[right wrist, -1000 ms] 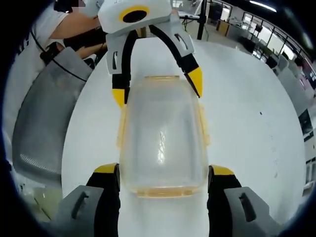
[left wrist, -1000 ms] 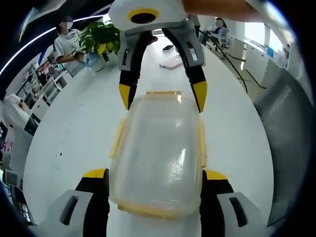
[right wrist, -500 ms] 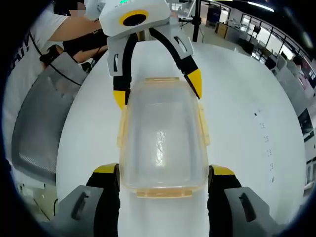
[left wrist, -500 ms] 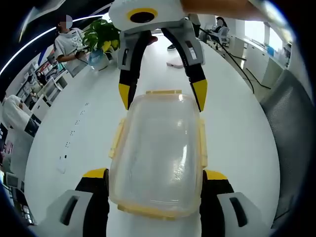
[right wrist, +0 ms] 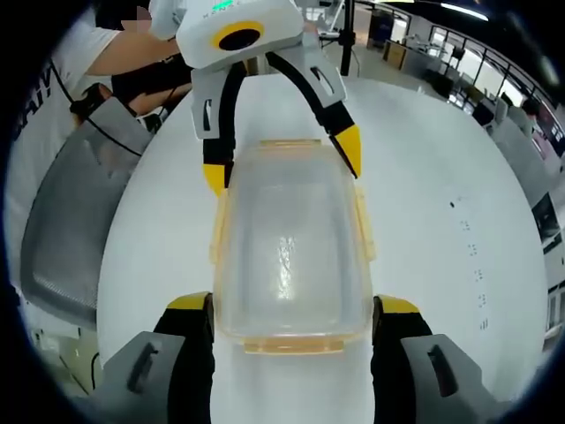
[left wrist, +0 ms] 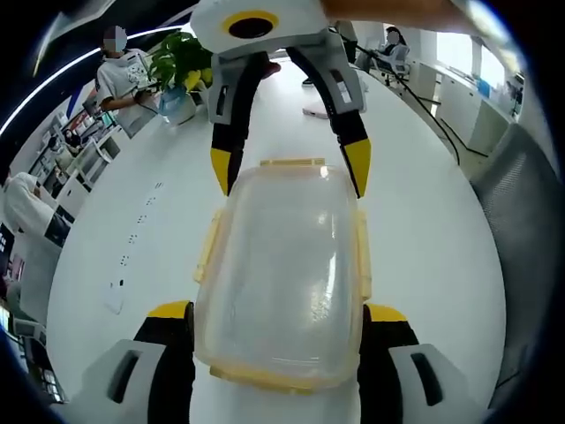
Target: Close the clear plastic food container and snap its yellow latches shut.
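Container point(left wrist: 284, 274) sitting lid-on on the white table point(left wrist: 132, 238), yellow latches point(left wrist: 209, 247) sticking out. Left gripper point(left wrist: 278, 314) and right gripper point(right wrist: 291, 309) flanking opposite ends of the container, jaws spread wide; contact unclear.

White table point(left wrist: 441, 238), glossy, long, curved edge. Clear plastic container point(left wrist: 284, 265) with yellow latches sits directly on it, between the jaws in both views point(right wrist: 287, 256). Beyond the jaw tips in left gripper view: potted plant point(left wrist: 181, 75) off to the left, a small flat white object point(left wrist: 315, 110) to the right. Small dark specks point(right wrist: 472, 252) on the tabletop right of the jaws in right gripper view.
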The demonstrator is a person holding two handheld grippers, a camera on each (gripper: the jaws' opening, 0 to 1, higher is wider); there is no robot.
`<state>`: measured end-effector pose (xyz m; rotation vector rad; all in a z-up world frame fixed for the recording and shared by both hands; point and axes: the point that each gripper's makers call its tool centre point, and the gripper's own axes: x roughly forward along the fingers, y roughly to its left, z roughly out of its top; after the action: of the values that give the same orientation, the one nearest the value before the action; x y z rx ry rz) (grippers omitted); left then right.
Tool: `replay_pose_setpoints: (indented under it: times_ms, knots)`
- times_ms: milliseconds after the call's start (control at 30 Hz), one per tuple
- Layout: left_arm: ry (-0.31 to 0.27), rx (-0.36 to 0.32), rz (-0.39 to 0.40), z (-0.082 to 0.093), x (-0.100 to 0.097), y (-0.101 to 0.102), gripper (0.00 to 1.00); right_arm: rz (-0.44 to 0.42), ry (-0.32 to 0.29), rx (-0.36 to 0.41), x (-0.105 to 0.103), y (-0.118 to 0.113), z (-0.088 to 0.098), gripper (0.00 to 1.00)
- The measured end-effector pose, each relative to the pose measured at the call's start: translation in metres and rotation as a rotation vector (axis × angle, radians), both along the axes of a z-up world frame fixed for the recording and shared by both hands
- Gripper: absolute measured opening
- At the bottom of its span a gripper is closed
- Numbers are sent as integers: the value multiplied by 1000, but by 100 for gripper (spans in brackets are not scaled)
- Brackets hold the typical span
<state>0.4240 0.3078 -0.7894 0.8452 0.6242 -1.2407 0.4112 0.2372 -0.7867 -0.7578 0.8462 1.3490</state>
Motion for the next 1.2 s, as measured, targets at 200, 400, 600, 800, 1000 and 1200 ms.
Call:
replay_pose_setpoints:
  times_ms: [200, 400, 600, 800, 1000, 1200]
  knots:
    - [0, 5, -4, 0, 0, 1, 74, 3, 0, -8, -1, 1, 0, 70]
    - [-2, 7, -3, 0, 2, 2, 74, -2, -6, -9, 1, 1, 0, 71]
    - [-9, 9, -12, -1, 3, 2, 74, -10, -6, 5, 2, 2, -1, 71]
    - [-12, 6, -17, -1, 3, 4, 75, -15, -13, 8, 1, 4, -2, 72]
    - [-15, -45, 3, 5, 5, 2, 95, -60, 38, 36, -6, 10, -3, 84]
    - [-40, -63, 15, 12, 7, 5, 96, -75, 27, 13, -4, 6, -4, 83]
